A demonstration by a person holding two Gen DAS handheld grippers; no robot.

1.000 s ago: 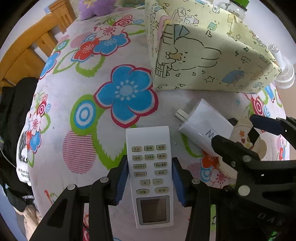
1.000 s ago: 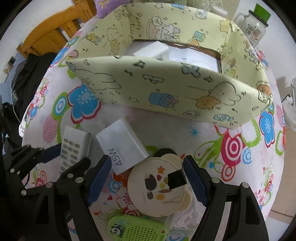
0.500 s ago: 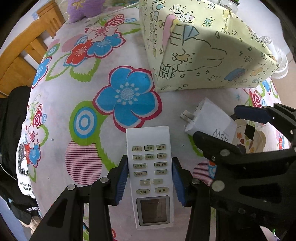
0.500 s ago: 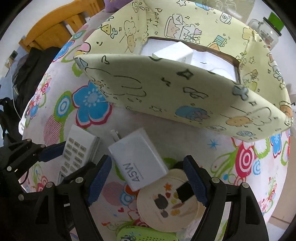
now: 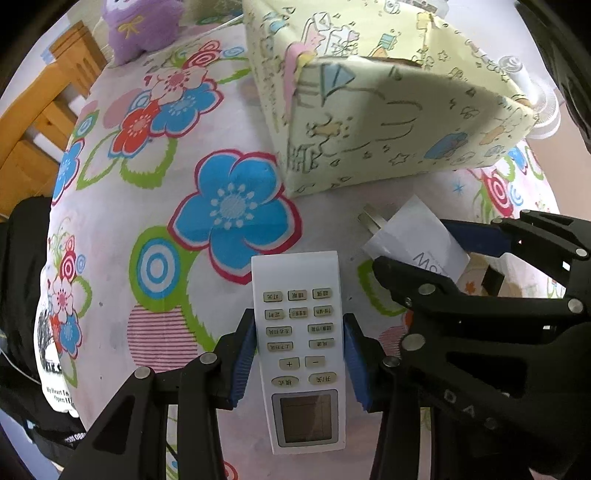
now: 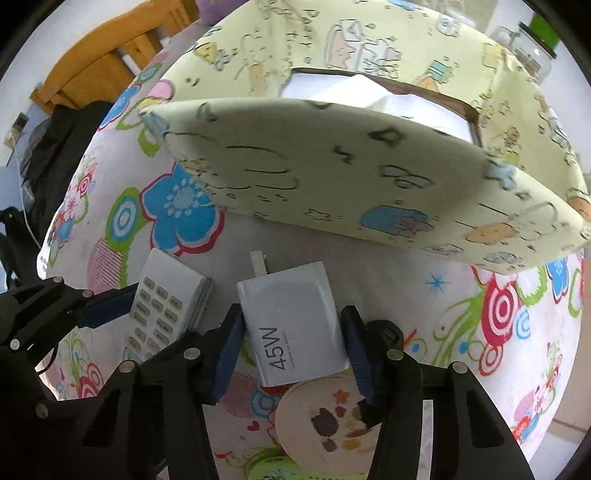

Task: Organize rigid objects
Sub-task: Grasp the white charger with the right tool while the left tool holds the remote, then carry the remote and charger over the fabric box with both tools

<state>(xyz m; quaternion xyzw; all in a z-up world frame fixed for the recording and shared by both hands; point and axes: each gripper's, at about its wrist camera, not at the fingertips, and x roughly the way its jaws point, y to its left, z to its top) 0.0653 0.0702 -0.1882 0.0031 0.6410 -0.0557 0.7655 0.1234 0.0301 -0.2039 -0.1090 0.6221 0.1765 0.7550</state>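
The left tongs (image 5: 300,363) hold a white rectangular remote control with grey buttons and a small screen (image 5: 299,343), blue pads pressed on its long sides. Just beside them, the right tongs (image 6: 291,345) are closing on a white 45W plug charger (image 6: 295,325), which sits between the pads with its prongs toward the box. Directly ahead stands a pale yellow cartoon-printed storage box (image 6: 332,177), its near wall close to the charger; white items lie inside. A round beige disc with animal drawings (image 6: 325,424) lies partly under the charger and right tongs, a green perforated object (image 6: 284,470) beside it. All rest on a bench covered by a white cloth with bright flowers (image 5: 229,206). A purple plush toy (image 5: 144,26) and a glass jar (image 6: 528,51) sit at the far edge; wooden furniture (image 5: 40,122) stands beyond. The cloth left of the box lies open.
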